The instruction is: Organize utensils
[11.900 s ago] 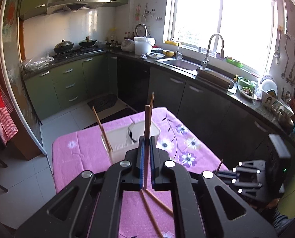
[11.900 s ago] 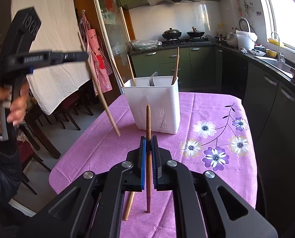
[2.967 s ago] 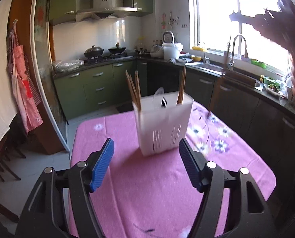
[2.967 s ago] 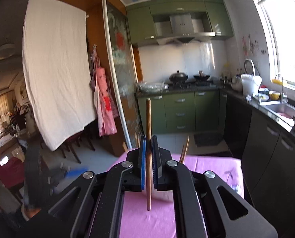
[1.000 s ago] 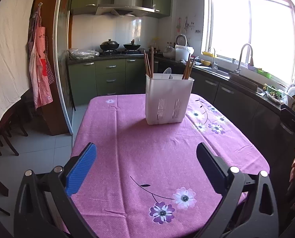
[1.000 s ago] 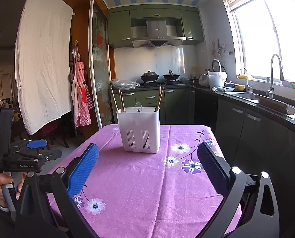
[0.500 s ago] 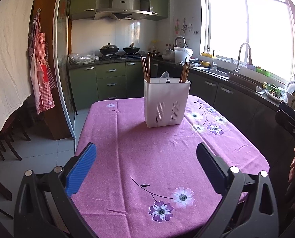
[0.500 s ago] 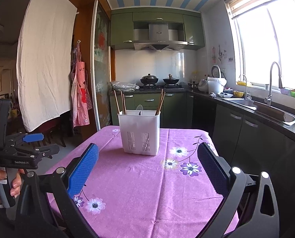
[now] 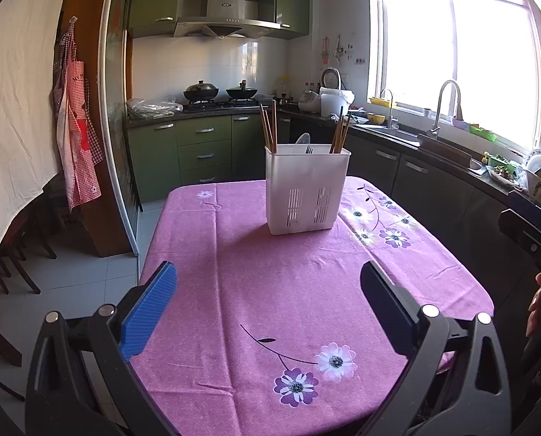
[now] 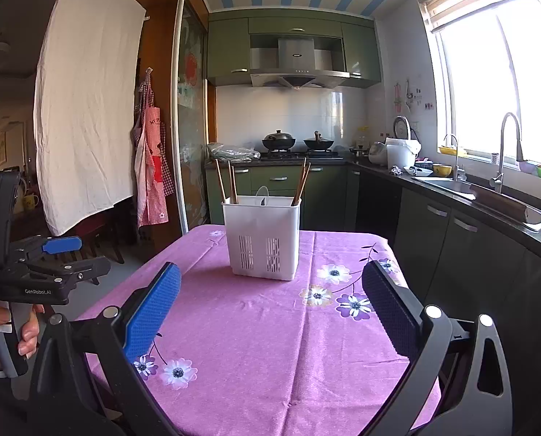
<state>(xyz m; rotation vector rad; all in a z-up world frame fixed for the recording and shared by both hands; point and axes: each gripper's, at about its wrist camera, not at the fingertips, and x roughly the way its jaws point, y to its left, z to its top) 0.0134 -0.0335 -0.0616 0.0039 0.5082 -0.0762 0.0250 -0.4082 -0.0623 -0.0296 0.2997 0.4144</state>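
Observation:
A white slotted utensil holder [image 9: 305,192] [image 10: 262,239] stands upright on the pink flowered tablecloth [image 9: 285,290] [image 10: 270,327], towards the far end. Wooden chopsticks [image 9: 269,128] [image 10: 230,182] lean in its left compartment and more chopsticks [image 9: 339,133] [image 10: 301,180] in its right one; a spoon and a fork tip [image 9: 305,143] show in the middle. My left gripper [image 9: 267,301] is open and empty over the near end of the table. My right gripper [image 10: 270,305] is open and empty too, well short of the holder. The left tool [image 10: 34,272] shows in the right wrist view, held in a hand.
Dark green cabinets and a black counter with a sink [image 9: 397,134] run along the right side and back. Two pans sit on the stove [image 9: 219,94]. An apron [image 9: 76,123] and a white sheet [image 10: 85,116] hang at left. Chairs [image 9: 1,265] stand left of the table.
Both grippers, shut on chopsticks earlier, are now open and empty, with the chopsticks standing in the holder. Over the last second both views have drawn slightly back and up from the table.

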